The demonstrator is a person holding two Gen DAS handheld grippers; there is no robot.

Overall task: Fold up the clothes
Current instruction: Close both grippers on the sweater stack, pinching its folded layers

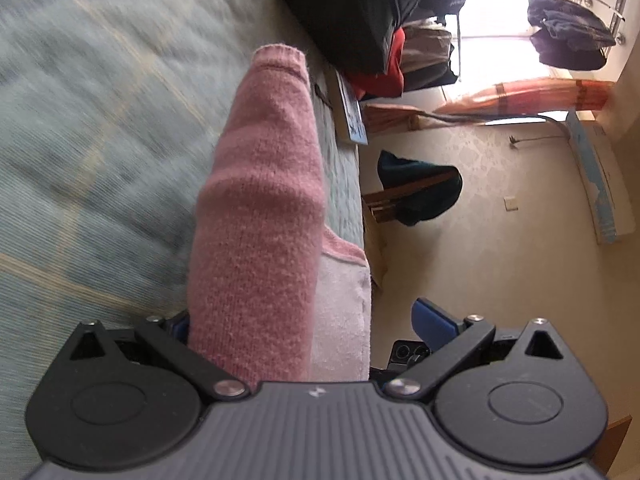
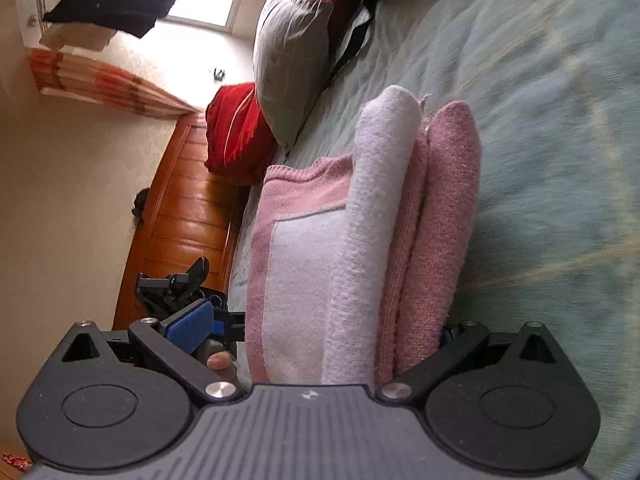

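A folded pink knit sweater [image 1: 256, 216] with a pale white panel [image 1: 344, 304] lies on a grey-green bedspread [image 1: 100, 120]. My left gripper [image 1: 308, 320] stands open around its near end. The left finger is hidden behind the knit, and the blue pad of the right finger [image 1: 434, 322] is apart from the cloth. In the right wrist view the same sweater [image 2: 436, 216] shows stacked pink and white folds [image 2: 372, 216]. My right gripper [image 2: 316, 328] is open around them, its blue left pad [image 2: 190, 326] clear of the cloth and its right finger behind the pink fold.
Dark and red clothes [image 1: 360, 12] are piled at the bed's far end, with a grey pillow [image 2: 288, 60] and a red cushion [image 2: 236, 132]. A wooden bed frame [image 2: 176, 216] edges the mattress. The left gripper's body [image 2: 172, 284] and a person's fingertip [image 2: 220, 360] show beside the sweater.
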